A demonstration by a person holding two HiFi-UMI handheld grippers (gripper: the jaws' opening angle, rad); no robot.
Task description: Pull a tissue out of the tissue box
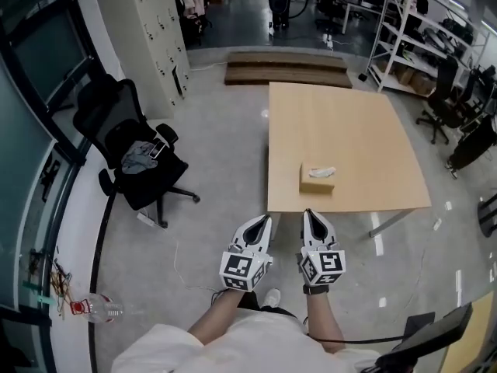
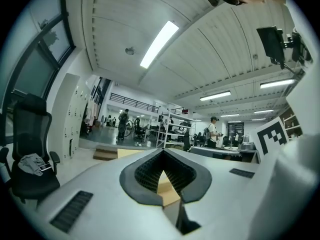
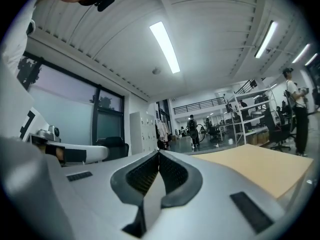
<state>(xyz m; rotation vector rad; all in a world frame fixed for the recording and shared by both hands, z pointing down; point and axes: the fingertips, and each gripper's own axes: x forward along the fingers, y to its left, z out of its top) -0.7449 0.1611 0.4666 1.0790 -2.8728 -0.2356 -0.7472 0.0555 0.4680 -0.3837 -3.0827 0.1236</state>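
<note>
A tan tissue box sits near the front edge of the wooden table, with a white tissue sticking out of its top. Both grippers are held level in front of the person, just short of the table's front edge. The left gripper is shut and empty, below and left of the box. The right gripper is shut and empty, directly in front of the box. In the left gripper view the jaws meet at their tips, with tan table showing behind. In the right gripper view the jaws are closed too.
A black office chair with cloth on its seat stands to the left. Grey lockers and low wooden steps stand beyond. Metal shelves and more chairs stand at the right. A plastic bottle lies on the floor, lower left.
</note>
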